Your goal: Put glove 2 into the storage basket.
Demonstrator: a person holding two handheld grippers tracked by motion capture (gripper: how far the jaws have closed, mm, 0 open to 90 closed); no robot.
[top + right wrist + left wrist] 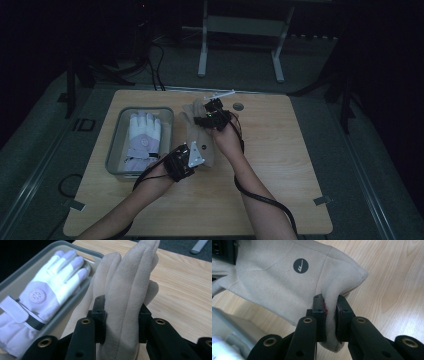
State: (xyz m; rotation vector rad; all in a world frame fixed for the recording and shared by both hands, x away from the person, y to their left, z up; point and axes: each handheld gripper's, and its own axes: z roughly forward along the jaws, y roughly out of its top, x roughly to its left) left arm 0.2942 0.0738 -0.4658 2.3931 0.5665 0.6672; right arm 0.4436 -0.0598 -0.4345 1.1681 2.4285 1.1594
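So you've got the beige suede-look glove [199, 137] pinched at both ends, lifted just off the worktop [280, 165] right beside the grey tray [116, 145], on the tray's right. Your left hand-held gripper [330, 315] is clamped on a fold of the cuff end, near the little round dark logo [300, 266], and the fabric is bunched between its jaws. Your right hand-held gripper [122, 320] is clenched on the glove's fingers, which stand up between the jaws and point away toward the far side.

My read: you're mid-carry, about to put this glove into the tray with the white glove [143, 137] that's already lying flat in there, fingers toward the far end. The next move probably needs both hands going left together, keeping the glove stretched so it doesn't sag and catch the tray's near-right rim. Then lower it over the white one and let go only once it's lying down inside the walls. If one end drops first, I'd guess it ends up draped over the edge.

Worktop is pale wood grain with rounded corners, pretty bare otherwise; there's a small round cap [238, 106] near the far edge. Room's dim, grey carpet all around, a white frame stand [240, 35] behind the worktop and some cables [155, 65] on the floor far left.
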